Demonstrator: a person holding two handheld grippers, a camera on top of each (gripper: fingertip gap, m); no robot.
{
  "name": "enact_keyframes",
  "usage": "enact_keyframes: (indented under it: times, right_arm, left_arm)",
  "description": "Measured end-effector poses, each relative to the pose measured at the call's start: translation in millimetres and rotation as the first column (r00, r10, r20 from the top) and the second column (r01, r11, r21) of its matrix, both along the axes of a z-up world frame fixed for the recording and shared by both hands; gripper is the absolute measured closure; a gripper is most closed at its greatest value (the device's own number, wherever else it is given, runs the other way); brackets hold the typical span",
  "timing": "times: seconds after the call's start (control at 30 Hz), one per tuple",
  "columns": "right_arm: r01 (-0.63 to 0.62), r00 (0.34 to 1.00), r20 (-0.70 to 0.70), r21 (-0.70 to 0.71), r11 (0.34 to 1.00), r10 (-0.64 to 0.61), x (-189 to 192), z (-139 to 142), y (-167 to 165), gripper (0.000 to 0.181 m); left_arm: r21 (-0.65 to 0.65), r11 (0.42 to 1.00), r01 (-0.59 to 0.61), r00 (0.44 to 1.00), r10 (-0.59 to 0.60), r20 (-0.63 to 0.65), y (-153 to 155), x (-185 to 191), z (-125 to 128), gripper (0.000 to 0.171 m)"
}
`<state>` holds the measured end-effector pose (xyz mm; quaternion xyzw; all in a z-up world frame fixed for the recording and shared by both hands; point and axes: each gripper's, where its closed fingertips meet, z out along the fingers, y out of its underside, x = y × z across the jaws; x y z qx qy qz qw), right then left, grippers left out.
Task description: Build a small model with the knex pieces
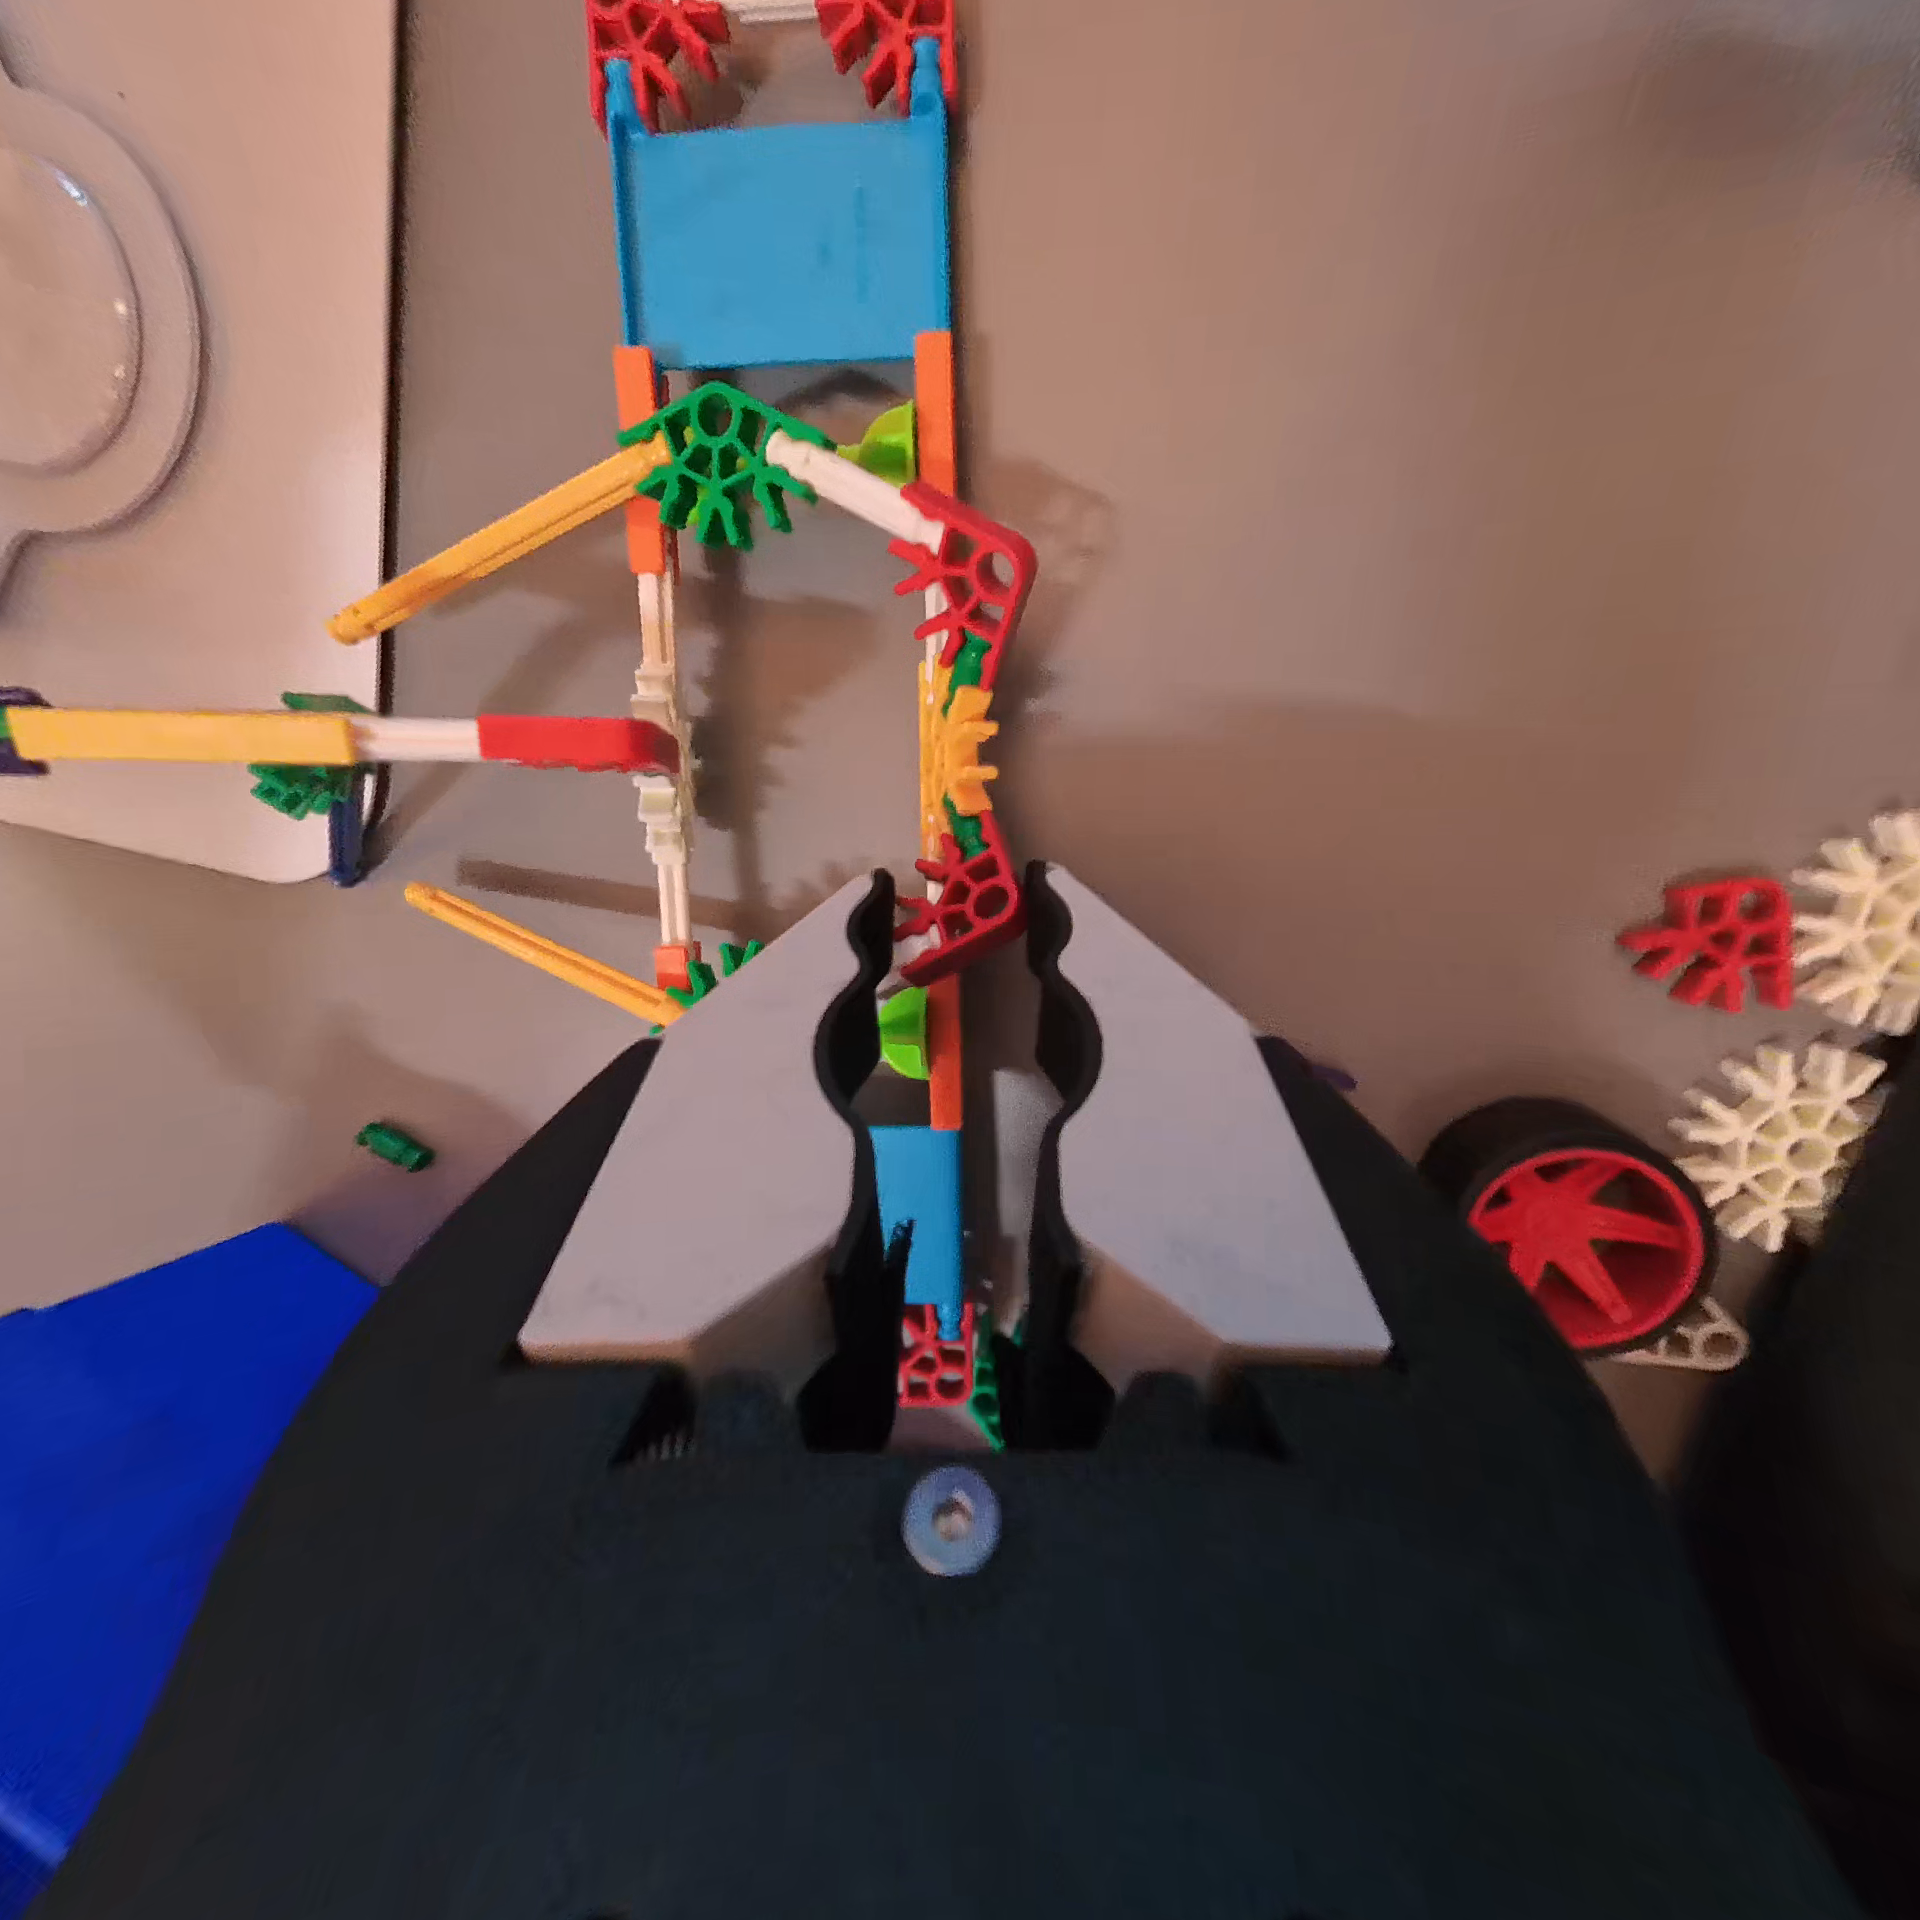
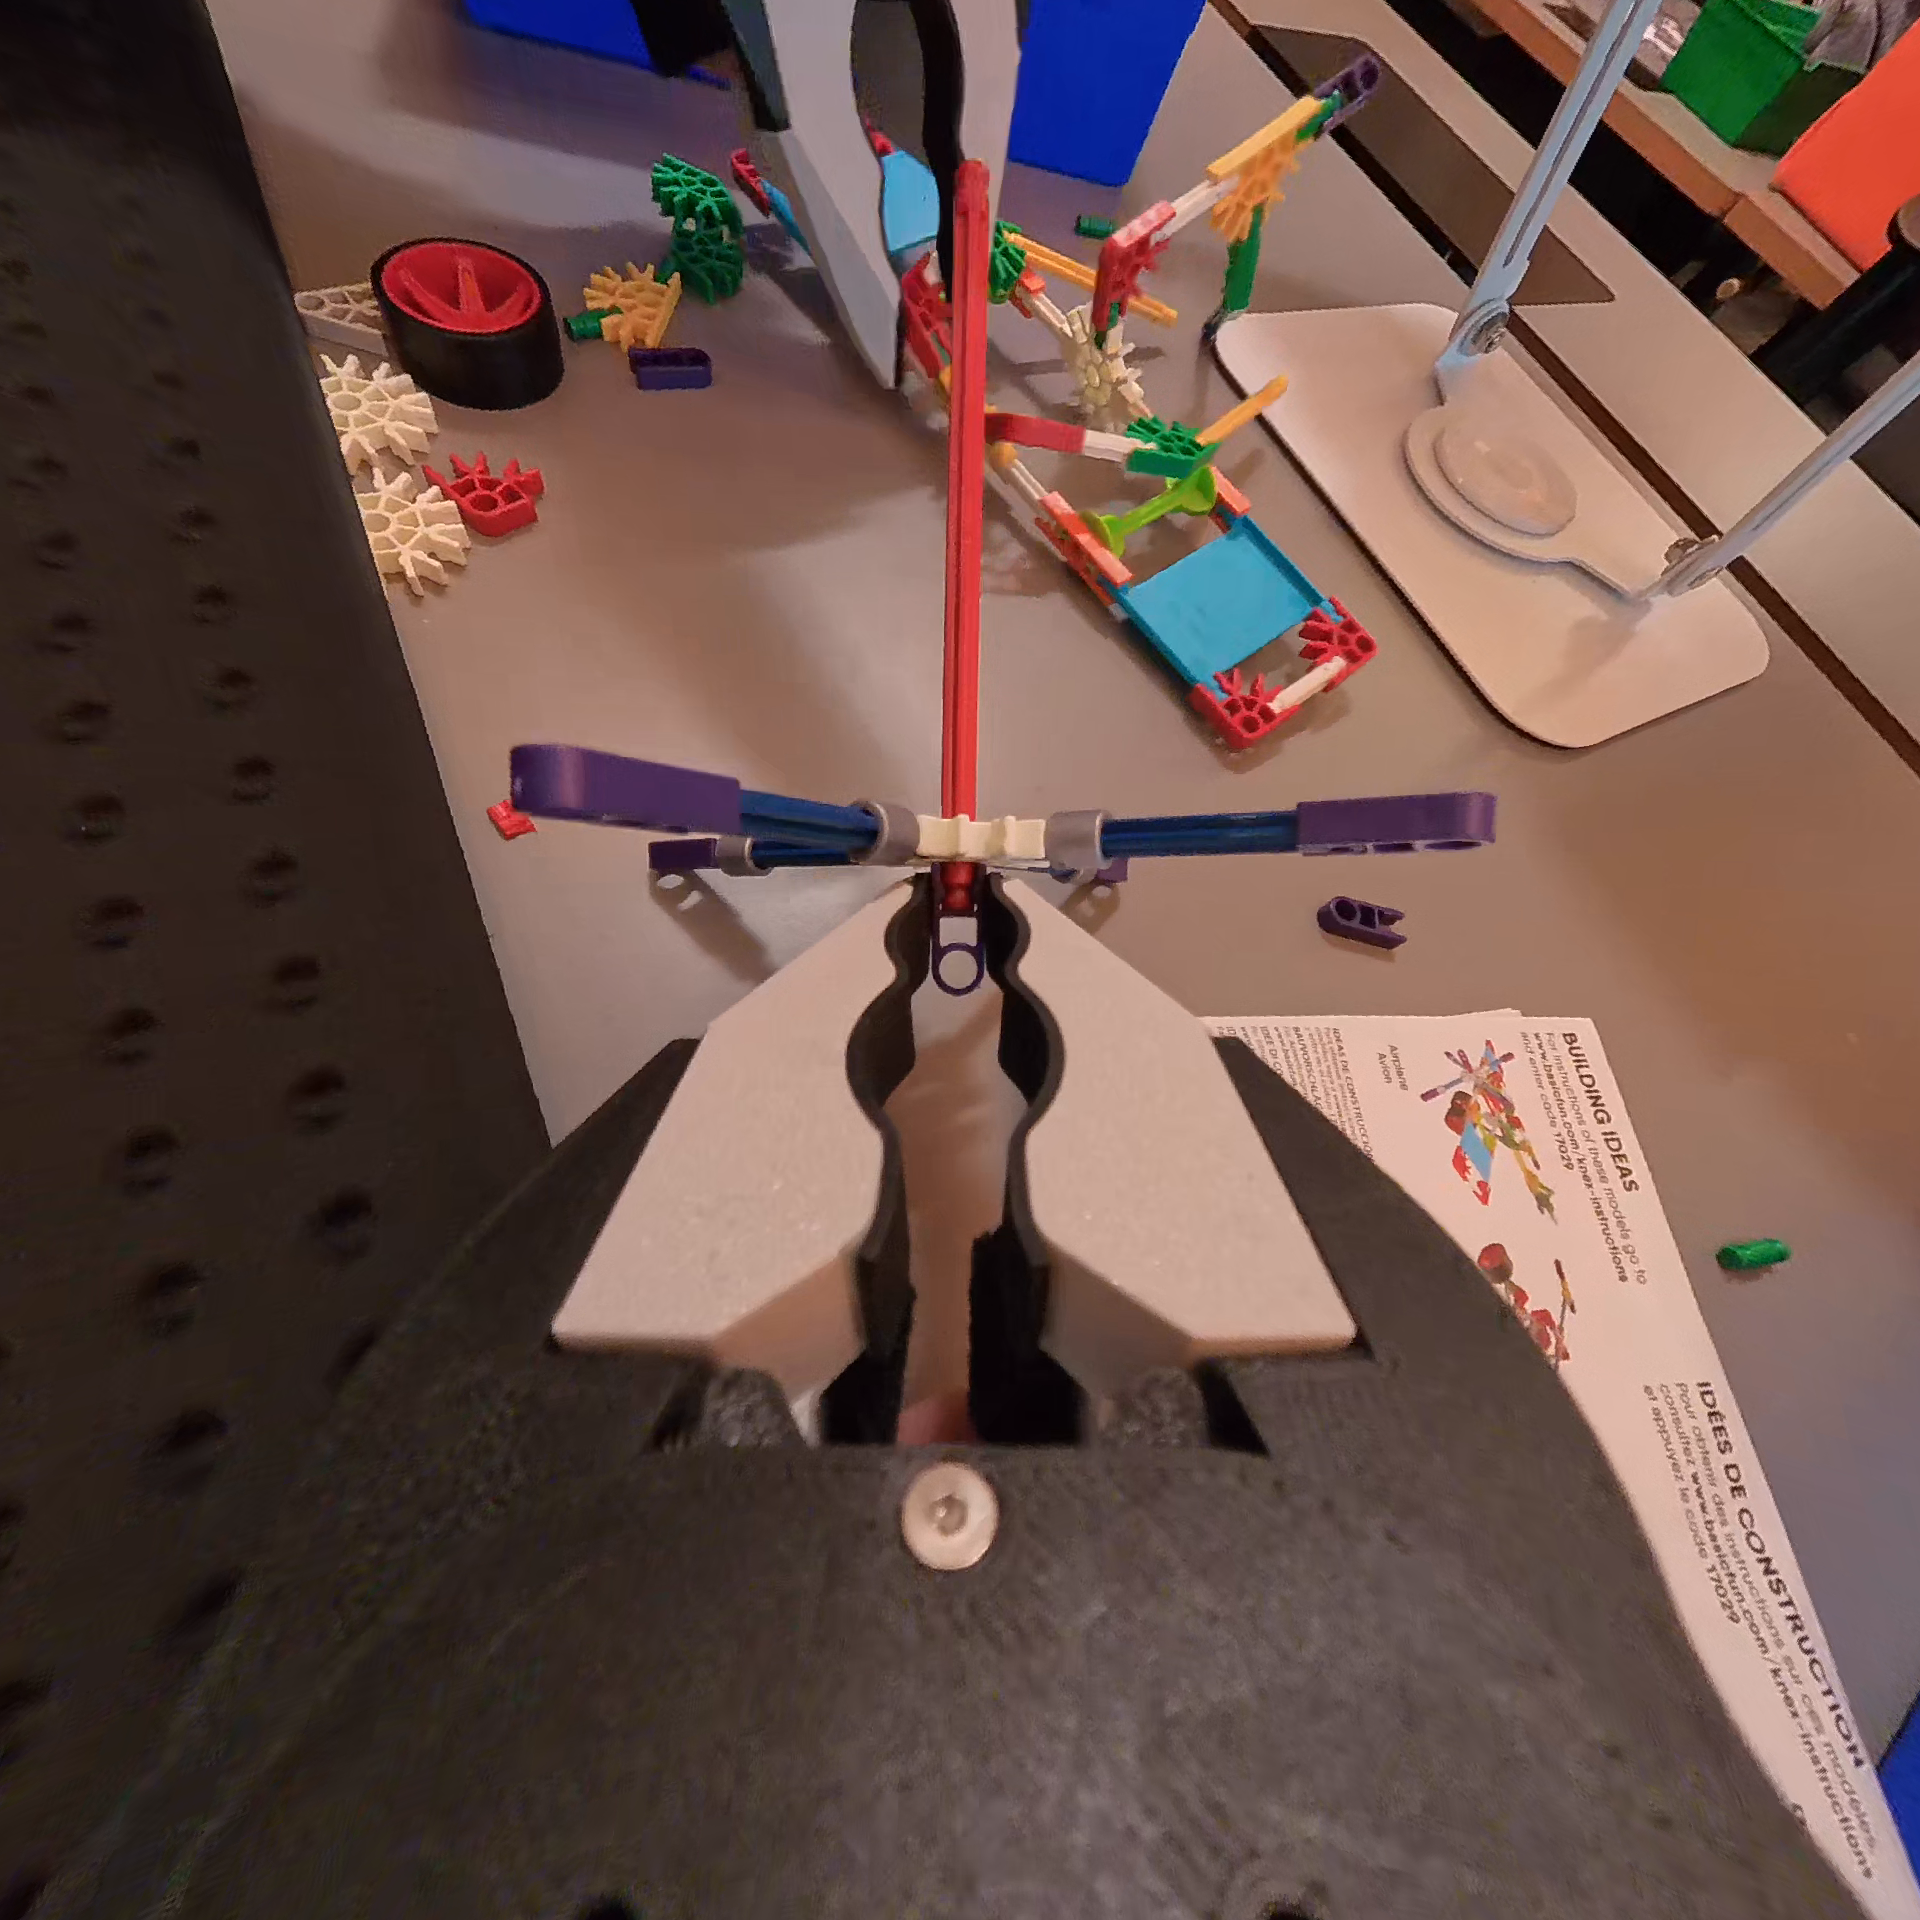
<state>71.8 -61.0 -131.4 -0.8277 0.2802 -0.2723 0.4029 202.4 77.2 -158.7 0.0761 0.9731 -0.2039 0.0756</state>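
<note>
Your left tongs (image 1: 951, 914) sit narrowed around the near end of the rod-and-connector model (image 1: 790, 582). A red corner connector (image 1: 966, 914) lies between the tips and a blue panel piece (image 1: 920, 1216) farther back between the fingers. You cannot tell whether the pads actually press on the model.

Your right tongs (image 2: 961, 914) are pinched down on a purple connector (image 2: 956, 956) at the base of a long red rod (image 2: 966, 499). The rod runs toward 12 o'clock. A white hub (image 2: 982, 836) sits at the tips, and blue rods with purple end pieces (image 2: 1392, 821) spread toward 9 and 3 o'clock.

In the right wrist view the grey surface (image 2: 727, 644) lies open between the cross piece and the model at 1 o'clock. The white lamp base (image 2: 1621, 634) fills the 2 o'clock side, close to the model's blue end. A dark perforated panel (image 2: 156, 831) borders the surface along 9 o'clock. An instruction sheet (image 2: 1507, 1195) lies at 4 o'clock, with a small green piece (image 2: 1753, 1253) beside it.

Loose parts cluster at 10 o'clock: a black wheel with a red hub (image 2: 468, 312), white snowflake connectors (image 2: 379, 410) and a red connector (image 2: 488, 494). Blue bins (image 2: 1091, 83) stand at 12 o'clock; their contents are not visible.
</note>
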Motion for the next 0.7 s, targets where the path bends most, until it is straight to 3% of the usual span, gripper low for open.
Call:
enact_keyframes:
  times: [0.17, 0.5, 0.57, 0.6, 0.67, 0.7]
  right_arm:
    - [0.009, 1.0, -0.018, 0.01, 1.0, -0.009, 0.7, -1.2, -0.7, 0.175]
    - [0.055, 0.996, -0.068, 0.017, 0.998, -0.054, 4.1, 3.4, -7.4, 0.175]
    - [0.065, 0.995, -0.07, 0.011, 0.998, -0.064, 5.4, 6.1, -8.3, 0.175]
    - [0.068, 0.996, -0.066, 0.006, 0.998, -0.067, 6.1, 7.1, -8.8, 0.175]
    - [0.067, 0.995, -0.072, 0.007, 0.998, -0.066, 5.6, 7.0, -8.3, 0.175]
    - [0.07, 0.995, -0.075, 0.001, 0.998, -0.07, 5.3, 5.7, -9.0, 0.175]
  left_arm:
    - [-0.089, 0.993, -0.075, 0.976, 0.055, -0.209, -15.1, -5.6, 9.1, 0.149]
    - [-0.158, 0.954, -0.256, 0.833, 0.134, -0.537, -45.6, -16.3, 14.3, 0.149]
    - [-0.167, 0.946, -0.277, 0.841, 0.155, -0.518, -50.7, -16.8, 9.4, 0.146]
    - [-0.179, 0.946, -0.272, 0.858, 0.154, -0.49, -50.3, -16.6, 10.2, 0.133]
    - [-0.24, 0.932, -0.271, 0.888, 0.145, -0.436, -47.0, -12.9, 24.2, 0.113]
    - [-0.289, 0.92, -0.267, 0.902, 0.132, -0.411, -43.6, -10.8, 36.2, 0.115]
